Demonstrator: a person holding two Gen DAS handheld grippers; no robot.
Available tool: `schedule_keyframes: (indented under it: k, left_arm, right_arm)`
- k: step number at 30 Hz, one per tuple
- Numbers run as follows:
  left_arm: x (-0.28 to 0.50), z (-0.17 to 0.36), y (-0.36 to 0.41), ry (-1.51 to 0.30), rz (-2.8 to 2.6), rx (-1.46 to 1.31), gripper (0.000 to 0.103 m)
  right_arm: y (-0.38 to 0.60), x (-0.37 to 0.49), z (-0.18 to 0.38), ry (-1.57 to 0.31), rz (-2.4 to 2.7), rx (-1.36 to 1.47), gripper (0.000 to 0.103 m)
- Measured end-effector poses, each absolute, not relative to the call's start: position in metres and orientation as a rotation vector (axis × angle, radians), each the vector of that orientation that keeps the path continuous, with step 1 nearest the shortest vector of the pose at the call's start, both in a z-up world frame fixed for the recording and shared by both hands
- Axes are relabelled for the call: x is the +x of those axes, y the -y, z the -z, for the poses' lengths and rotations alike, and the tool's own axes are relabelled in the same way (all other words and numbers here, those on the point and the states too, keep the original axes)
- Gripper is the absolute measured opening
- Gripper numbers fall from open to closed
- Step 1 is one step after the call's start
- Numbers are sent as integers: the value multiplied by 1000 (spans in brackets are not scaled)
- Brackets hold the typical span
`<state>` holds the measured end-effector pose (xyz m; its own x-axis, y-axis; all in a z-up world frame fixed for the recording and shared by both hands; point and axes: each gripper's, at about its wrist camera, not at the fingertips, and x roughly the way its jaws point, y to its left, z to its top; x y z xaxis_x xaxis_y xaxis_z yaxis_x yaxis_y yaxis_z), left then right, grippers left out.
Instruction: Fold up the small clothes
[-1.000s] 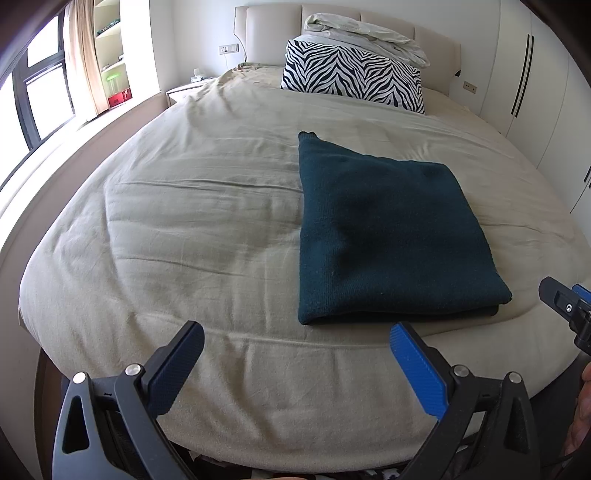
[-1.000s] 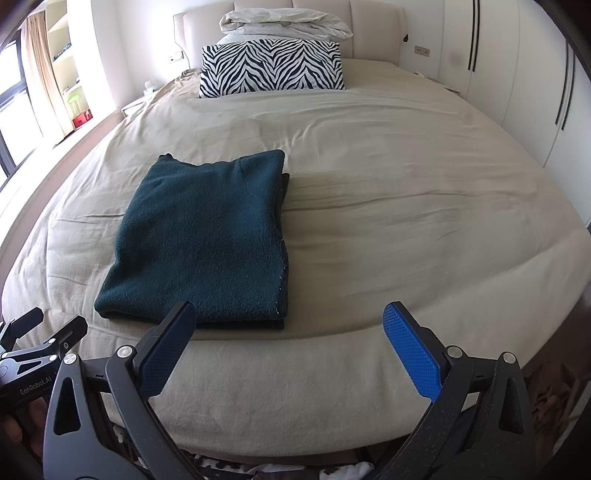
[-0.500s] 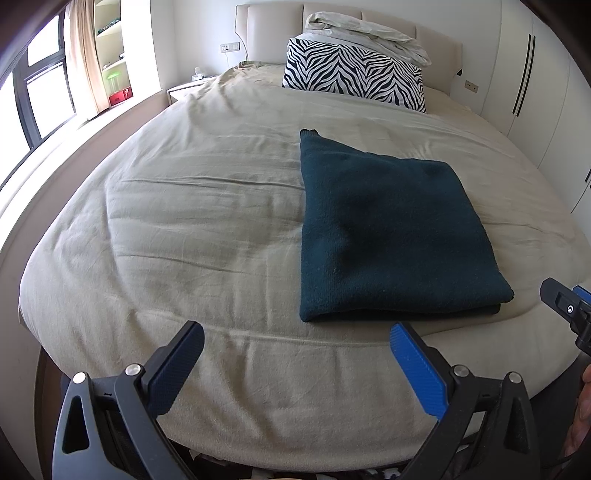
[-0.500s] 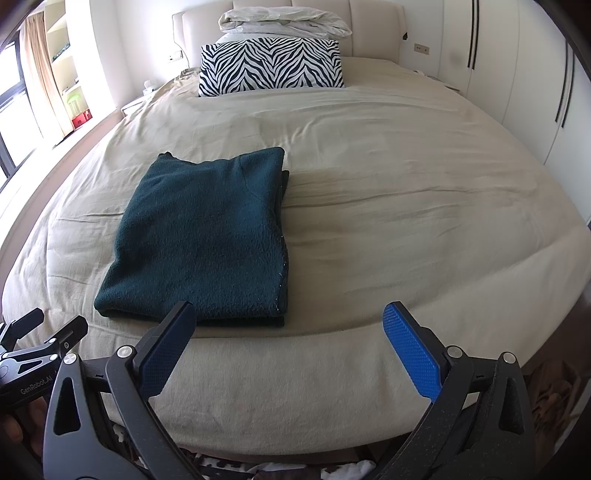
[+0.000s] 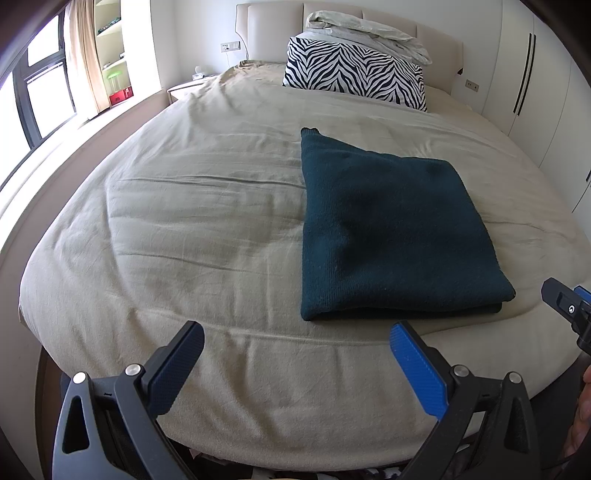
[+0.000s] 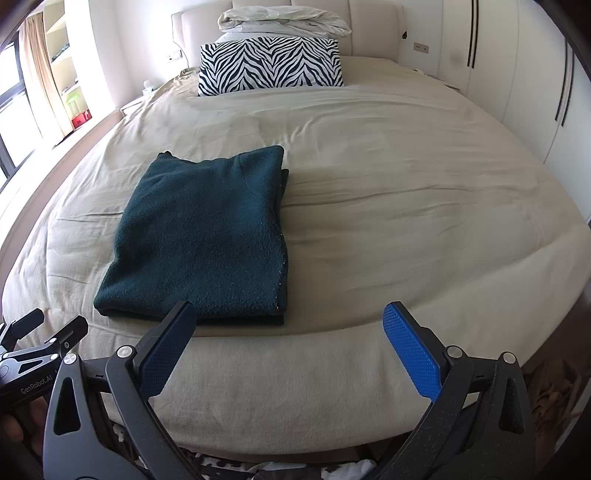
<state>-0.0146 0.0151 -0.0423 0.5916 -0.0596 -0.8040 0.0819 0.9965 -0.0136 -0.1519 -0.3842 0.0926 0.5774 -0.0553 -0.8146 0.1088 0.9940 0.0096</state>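
A dark teal knitted garment (image 5: 391,232) lies folded into a neat rectangle on the beige bed cover (image 5: 192,229), near the foot edge. In the right wrist view the same garment (image 6: 207,236) sits left of centre. My left gripper (image 5: 295,345) is open and empty, hovering over the foot edge just short of the garment's near left corner. My right gripper (image 6: 291,330) is open too, holding nothing, with its left finger (image 6: 166,350) just before the garment's near right corner. Each view shows the other gripper at its side edge.
A zebra-print pillow (image 5: 354,74) and a crumpled pale duvet (image 5: 369,33) rest against the padded headboard. White wardrobes (image 6: 524,74) line the right wall. A window and shelves (image 5: 110,62) stand on the left. Loose items lie on the floor below the bed's foot (image 6: 347,469).
Both grippers have drifted back very slightly, so the garment sits a touch higher in the right view. The garment and the jaws are unchanged.
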Motion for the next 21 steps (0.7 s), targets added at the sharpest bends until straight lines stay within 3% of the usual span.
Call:
schedule_keyframes:
  k: [21]
  left_arm:
    - [-15, 42, -15, -935, 81, 25, 103]
  right_arm:
    - [383, -152, -92, -951, 96, 63, 103]
